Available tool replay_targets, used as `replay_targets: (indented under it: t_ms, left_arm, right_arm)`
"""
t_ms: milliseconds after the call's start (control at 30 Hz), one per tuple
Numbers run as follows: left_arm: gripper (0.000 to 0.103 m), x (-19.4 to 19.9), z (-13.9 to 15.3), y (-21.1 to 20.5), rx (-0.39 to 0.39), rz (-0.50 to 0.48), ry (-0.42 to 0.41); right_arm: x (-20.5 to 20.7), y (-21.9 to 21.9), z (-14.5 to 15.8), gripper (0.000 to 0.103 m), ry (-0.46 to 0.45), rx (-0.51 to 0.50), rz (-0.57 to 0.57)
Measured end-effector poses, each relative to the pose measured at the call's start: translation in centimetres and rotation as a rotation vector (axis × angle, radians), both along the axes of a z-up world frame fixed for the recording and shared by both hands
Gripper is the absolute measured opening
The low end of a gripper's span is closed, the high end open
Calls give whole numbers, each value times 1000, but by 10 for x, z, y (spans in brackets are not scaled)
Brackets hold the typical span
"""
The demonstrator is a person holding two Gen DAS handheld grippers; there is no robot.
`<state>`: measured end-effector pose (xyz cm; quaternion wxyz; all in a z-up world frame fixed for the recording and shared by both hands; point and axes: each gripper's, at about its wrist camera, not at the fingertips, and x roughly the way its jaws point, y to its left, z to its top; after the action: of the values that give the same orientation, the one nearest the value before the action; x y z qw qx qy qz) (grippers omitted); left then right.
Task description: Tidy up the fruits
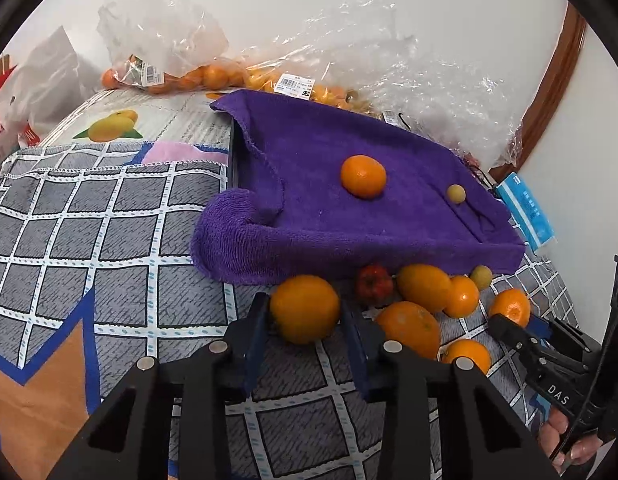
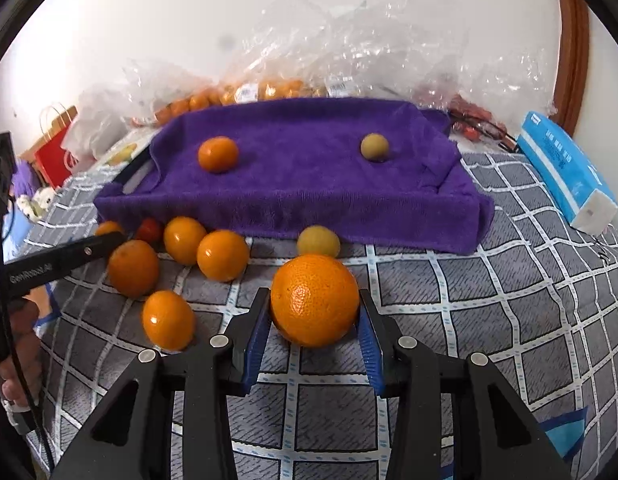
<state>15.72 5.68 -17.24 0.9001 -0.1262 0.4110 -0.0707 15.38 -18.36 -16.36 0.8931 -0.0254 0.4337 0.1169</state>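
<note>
Pickup step: the left tongs (image 1: 305, 320) pinch an orange (image 1: 305, 309) and the right tongs (image 2: 313, 320) pinch a larger orange (image 2: 315, 300), both fruits low on the checked cloth (image 2: 489, 300). Next, probably, lift both into the purple-towelled tray (image 2: 309, 196), which holds 2 fruits.
</note>
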Motion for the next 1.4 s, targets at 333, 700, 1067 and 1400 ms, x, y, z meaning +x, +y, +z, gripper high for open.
replay_targets:
  t_ms: [333, 700, 1067, 1400]
  left_arm:
    - [34, -17, 10, 9, -58, 23, -87]
    - [34, -32, 25, 8, -6, 59, -185]
    - [34, -37, 29, 9, -10, 67, -209]
    - [34, -42, 31, 16, -28, 96, -235]
  right_arm:
    - [-11, -5, 11, 42, -70, 54, 13]
    - [-17, -13, 20, 42, -122, 104, -4]
    - [-24, -14, 26, 41, -170, 123, 2]
    - [-23, -17, 27, 42, -171, 136, -13]
